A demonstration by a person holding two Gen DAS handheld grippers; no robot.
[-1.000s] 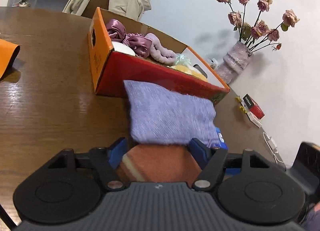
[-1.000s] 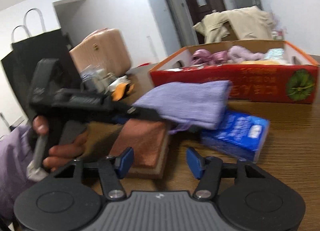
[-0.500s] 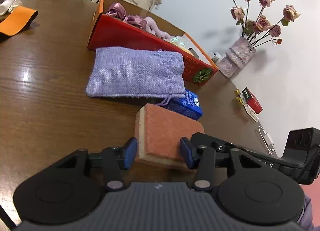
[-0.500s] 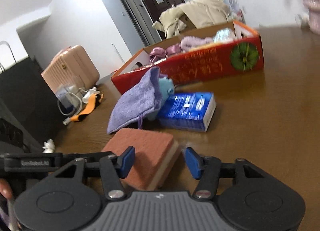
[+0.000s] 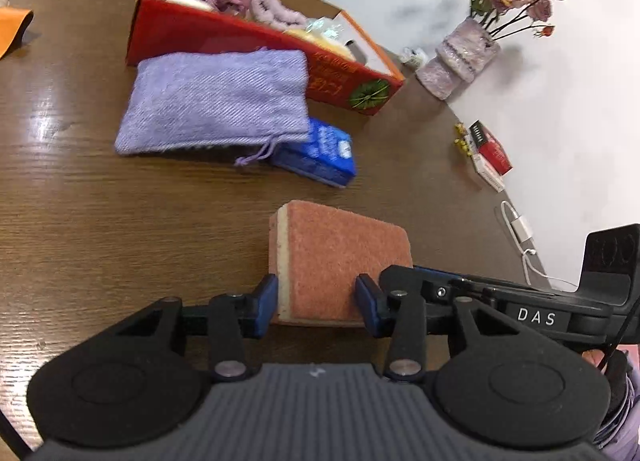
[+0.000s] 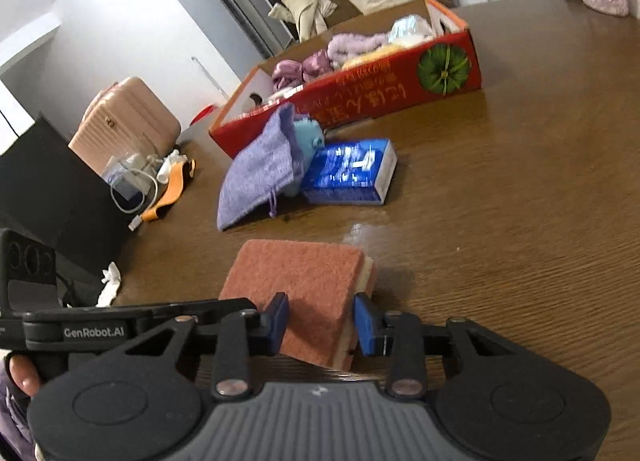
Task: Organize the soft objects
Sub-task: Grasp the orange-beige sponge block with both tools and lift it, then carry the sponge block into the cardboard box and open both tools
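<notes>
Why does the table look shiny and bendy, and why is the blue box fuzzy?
Left wrist view: room light glares off the table, and the fisheye lens curves its edge. Right wrist view: the blue box is smeared by motion blur, with glare on its print; the sponge looks sharper.

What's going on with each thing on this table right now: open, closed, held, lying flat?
Orange scrubbing sponge: on the table, between both grippers' fingers.
Left gripper: closed on sponge.
Right gripper: closed on sponge.
Purple knitted drawstring pouch: lying flat, partly over the blue box.
Blue box: lying flat.
Red cardboard box: open-topped, holding soft items.
</notes>
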